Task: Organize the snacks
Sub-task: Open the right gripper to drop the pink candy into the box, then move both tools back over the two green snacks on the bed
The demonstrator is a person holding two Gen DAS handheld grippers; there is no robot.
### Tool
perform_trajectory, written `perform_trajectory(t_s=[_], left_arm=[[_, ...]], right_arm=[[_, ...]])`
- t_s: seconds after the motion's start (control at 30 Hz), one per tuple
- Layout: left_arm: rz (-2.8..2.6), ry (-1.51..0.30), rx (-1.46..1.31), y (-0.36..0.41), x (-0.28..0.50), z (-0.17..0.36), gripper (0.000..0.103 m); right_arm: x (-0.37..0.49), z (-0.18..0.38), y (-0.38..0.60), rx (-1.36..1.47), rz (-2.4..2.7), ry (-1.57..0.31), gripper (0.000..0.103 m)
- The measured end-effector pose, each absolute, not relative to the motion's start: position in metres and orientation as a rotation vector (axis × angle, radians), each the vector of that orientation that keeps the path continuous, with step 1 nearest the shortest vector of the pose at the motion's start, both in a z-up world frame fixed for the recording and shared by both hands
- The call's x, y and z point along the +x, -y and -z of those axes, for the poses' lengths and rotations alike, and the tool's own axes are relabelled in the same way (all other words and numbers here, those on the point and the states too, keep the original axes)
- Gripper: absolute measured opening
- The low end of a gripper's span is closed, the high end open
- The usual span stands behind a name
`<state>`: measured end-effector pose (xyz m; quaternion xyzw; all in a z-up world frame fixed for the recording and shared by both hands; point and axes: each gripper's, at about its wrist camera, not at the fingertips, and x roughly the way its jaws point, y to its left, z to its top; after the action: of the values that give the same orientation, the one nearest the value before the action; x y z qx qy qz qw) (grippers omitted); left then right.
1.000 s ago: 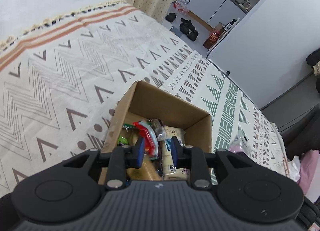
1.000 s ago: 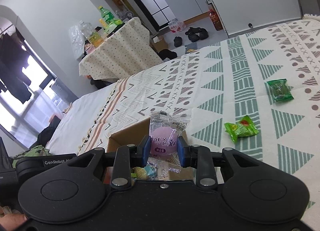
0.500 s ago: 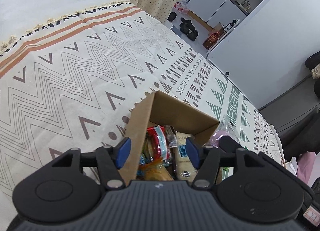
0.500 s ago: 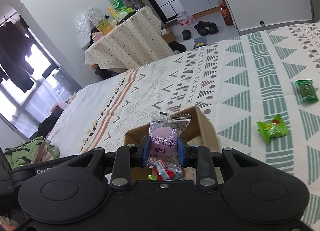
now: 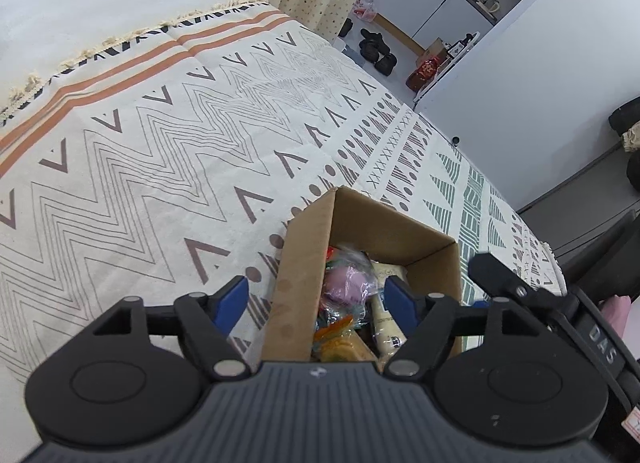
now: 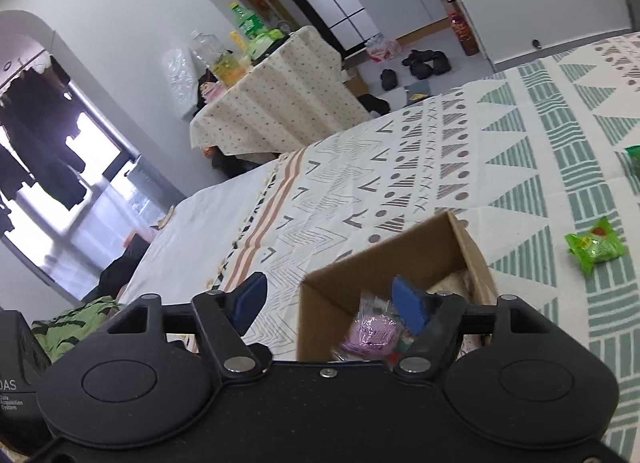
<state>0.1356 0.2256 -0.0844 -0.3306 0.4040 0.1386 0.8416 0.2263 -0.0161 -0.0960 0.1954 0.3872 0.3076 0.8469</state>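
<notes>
A brown cardboard box stands on the patterned bed cover and holds several snack packets. A pink round snack in clear wrap lies on top of them; it also shows in the right wrist view. My left gripper is open, its jaws straddling the box's near left wall. My right gripper is open and empty just above the box, one finger over the contents. Two green snack packets lie on the cover to the right: one near, one at the frame edge.
The patterned bed cover spreads left and behind the box. A table with a dotted cloth holding bottles stands past the bed. Shoes lie on the floor near white cabinets. The right gripper's body shows beside the box.
My right gripper opened and let go of the pink snack, which now lies in the box. My left gripper opened wider and shifted so it straddles the box wall.
</notes>
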Motion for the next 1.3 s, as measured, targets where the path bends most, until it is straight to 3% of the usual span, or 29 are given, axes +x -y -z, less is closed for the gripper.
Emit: perform_trajectory(t_s=[0.17, 0.23, 0.47, 1.0, 1.3], left_arm=[[-0.281, -0.864, -0.660, -0.218, 0.131, 0.074, 0.081], [-0.270, -0.862, -0.648, -0.213, 0.129, 0.069, 0.084], [-0.212, -0.843, -0.613, -0.183, 0.118, 0.048, 0.103], [-0.116, -0.829, -0.542, -0.112, 0.095, -0.004, 0.103], [-0.052, -0.844, -0.453, -0.067, 0.100, -0.037, 0.103]], right_arm=[[0.216, 0.089, 0.025, 0.381, -0.596, -0.831, 0.079], [0.210, 0.082, 0.031, 0.377, -0.574, -0.821, 0.089], [0.192, 0.056, 0.053, 0.318, -0.542, -0.822, 0.097], [0.148, -0.015, 0.135, 0.208, -0.421, -0.856, 0.102], [0.139, -0.041, 0.174, 0.390, -0.257, -0.969, 0.103]])
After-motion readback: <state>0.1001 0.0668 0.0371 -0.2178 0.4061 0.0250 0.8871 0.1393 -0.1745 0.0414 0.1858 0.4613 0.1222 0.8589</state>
